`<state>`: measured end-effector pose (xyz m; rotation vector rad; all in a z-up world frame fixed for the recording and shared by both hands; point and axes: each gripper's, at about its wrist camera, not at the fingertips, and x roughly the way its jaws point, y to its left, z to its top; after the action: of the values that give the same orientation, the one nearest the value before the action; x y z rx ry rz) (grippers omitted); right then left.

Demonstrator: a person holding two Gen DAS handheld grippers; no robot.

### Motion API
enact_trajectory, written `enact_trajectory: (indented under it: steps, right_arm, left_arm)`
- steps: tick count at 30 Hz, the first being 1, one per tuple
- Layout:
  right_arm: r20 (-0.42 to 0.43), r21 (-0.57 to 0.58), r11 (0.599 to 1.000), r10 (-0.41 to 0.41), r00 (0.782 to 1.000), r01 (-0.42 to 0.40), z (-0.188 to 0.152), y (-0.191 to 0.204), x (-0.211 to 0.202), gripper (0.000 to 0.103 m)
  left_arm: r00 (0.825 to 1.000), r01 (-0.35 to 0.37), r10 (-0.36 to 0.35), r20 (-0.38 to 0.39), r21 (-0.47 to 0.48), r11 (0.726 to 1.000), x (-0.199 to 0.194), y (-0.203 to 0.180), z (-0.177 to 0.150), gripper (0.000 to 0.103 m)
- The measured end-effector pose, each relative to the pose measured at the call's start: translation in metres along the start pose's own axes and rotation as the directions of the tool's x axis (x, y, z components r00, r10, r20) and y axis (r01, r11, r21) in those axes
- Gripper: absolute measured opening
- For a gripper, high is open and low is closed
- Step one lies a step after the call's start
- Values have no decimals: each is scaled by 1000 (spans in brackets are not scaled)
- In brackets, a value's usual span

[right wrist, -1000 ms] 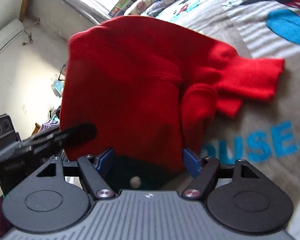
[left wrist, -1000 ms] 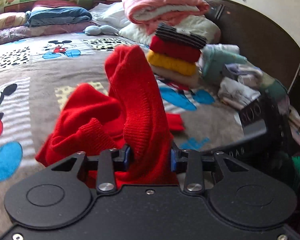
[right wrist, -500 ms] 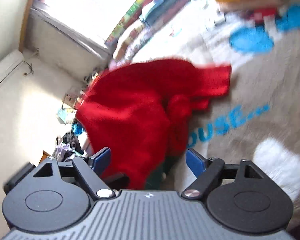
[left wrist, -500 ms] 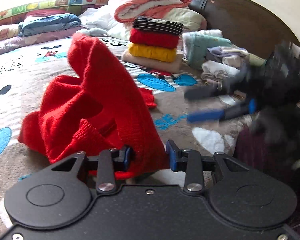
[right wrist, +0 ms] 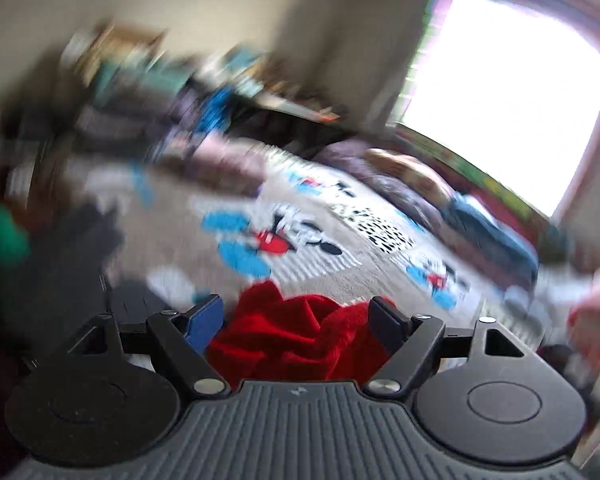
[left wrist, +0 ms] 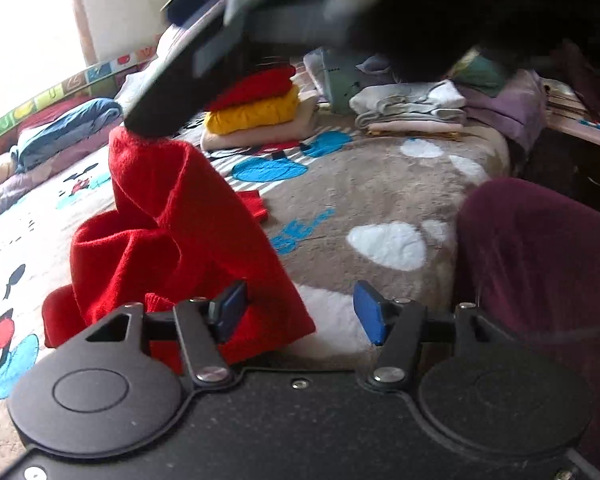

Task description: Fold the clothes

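Note:
A red knit sweater [left wrist: 172, 240] lies bunched on the Mickey Mouse bedspread [left wrist: 380, 184]. My left gripper [left wrist: 300, 312] is open, its left pad against the sweater's near edge, nothing clamped. The right gripper's body [left wrist: 204, 60] crosses the top of the left wrist view, its tip touching the sweater's raised peak. In the blurred right wrist view, my right gripper [right wrist: 296, 320] is open with the red sweater [right wrist: 296, 340] bunched just below and between its fingers.
A stack of folded red, yellow and cream clothes [left wrist: 260, 112] stands at the back of the bed. Folded pale garments [left wrist: 412, 108] lie to its right. Blue and purple bedding [left wrist: 60, 128] lies at far left. A maroon-clad leg [left wrist: 540, 248] is at right.
My left gripper has opened and let go of the sweater. The right gripper has swung fast over the bed and now sits above the sweater's peak; its view is blurred.

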<state>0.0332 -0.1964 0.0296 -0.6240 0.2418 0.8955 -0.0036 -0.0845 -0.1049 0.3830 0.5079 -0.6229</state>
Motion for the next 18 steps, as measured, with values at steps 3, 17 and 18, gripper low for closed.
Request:
enact_trajectory:
  steps: [3, 17, 18]
  right_arm:
    - [-58, -126, 990, 51, 997, -58, 12, 5, 9, 78]
    - [-375, -385, 863, 178, 910, -328, 11, 31, 55, 61]
    - [-391, -385, 859, 180, 903, -338, 10, 31, 58, 61]
  left_arm:
    - [1000, -14, 14, 1, -7, 1000, -15, 3, -7, 58]
    - [995, -83, 90, 38, -158, 984, -16, 77, -27, 58]
    - [996, -71, 77, 35, -146, 987, -14, 79, -27, 58]
